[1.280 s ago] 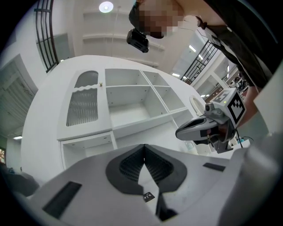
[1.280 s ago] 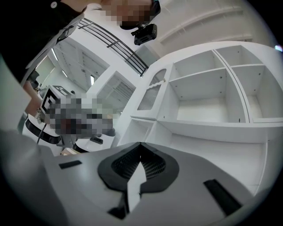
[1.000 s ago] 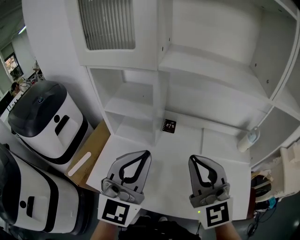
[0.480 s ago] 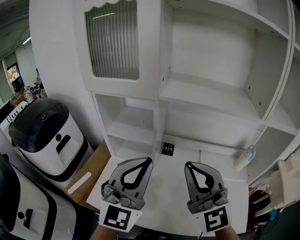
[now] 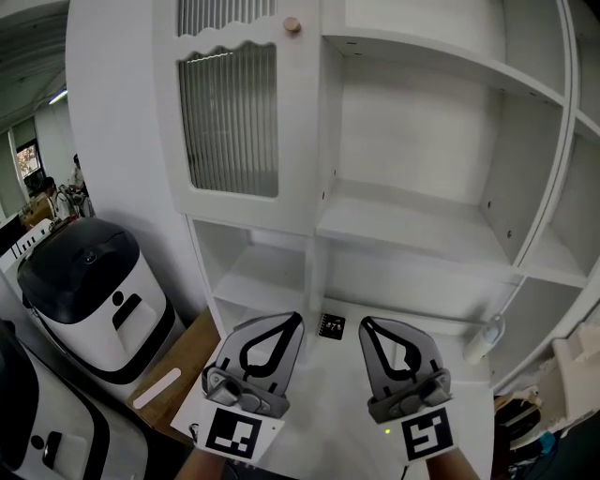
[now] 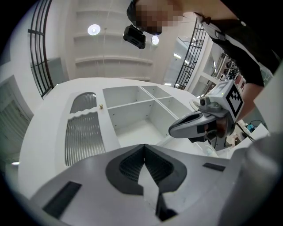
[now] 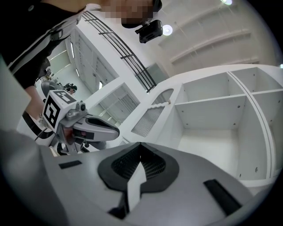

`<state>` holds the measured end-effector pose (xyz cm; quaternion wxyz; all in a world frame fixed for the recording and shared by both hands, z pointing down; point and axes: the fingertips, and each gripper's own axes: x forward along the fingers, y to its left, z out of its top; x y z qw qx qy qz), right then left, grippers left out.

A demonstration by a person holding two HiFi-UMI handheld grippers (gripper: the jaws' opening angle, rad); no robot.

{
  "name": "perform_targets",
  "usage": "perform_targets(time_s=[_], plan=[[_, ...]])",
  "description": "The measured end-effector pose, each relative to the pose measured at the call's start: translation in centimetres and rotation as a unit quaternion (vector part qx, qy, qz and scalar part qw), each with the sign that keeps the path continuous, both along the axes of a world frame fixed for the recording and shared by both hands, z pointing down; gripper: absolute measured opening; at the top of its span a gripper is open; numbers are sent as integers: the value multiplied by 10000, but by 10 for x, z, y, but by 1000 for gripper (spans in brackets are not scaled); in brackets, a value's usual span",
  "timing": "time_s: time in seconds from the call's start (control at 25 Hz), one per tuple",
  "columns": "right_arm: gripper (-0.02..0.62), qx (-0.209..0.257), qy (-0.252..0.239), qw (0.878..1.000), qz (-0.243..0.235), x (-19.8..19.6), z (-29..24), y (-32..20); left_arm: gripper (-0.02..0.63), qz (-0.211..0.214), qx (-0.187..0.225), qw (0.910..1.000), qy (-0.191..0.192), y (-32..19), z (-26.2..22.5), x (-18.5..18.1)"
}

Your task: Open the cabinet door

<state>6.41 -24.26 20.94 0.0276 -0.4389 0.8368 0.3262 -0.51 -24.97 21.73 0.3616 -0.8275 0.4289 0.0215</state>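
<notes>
Now my left claw [image 5: 296,320] and right claw [image 5: 364,324], both clenched empty, have risen toward the cabinet door [image 5: 230,122], apparently still shut, whose knob [image 5: 292,25] has come into view.

**Both grippers lifted, view tipped up to the door knob**

The left gripper [image 5: 298,317] and right gripper [image 5: 364,321] have risen in front of the shelving and drawn a little closer together. Their fingers [image 5: 291,342], which a second ago sat well below the small black card [image 5: 332,326] in the head view, now flank it. The view has swung upward: the cabinet door [image 5: 230,131], earlier cut off at the top, now shows its scalloped edge and round knob [image 5: 292,25]. The bottle [image 5: 480,342] and the white appliance [image 5: 94,300] have slid lower in the picture, and the worktop under the grippers has mostly dropped out of sight.
</notes>
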Motion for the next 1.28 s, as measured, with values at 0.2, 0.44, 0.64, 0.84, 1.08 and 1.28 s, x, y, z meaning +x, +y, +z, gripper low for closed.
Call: perform_targets(time_s=[0.2,0.44,0.64,0.84,1.08,1.28], plan=[[-2,166,-17,9999,36,0,-21,-9,-2,12,129,9999,51,-7,-19,-3],[-2,362,29,9993,-111,-7,-41,-13,-2,-46,427,9991,65,-14,-44,0],[-2,665,148,9976,-88,-10,-68,-15,-2,-7,675,9976,129,-18,-70,2],[-2,844,157,9962,-156,-15,-93,-19,-2,-9,830,9965,71,-23,-92,4],[-2,886,164,9957,-234,-20,-110,-26,-2,-43,1036,9946,109,-28,-120,-2],[-2,935,156,9953,-217,-19,-126,-31,-2,-24,1163,9930,212,-32,-144,-5]])
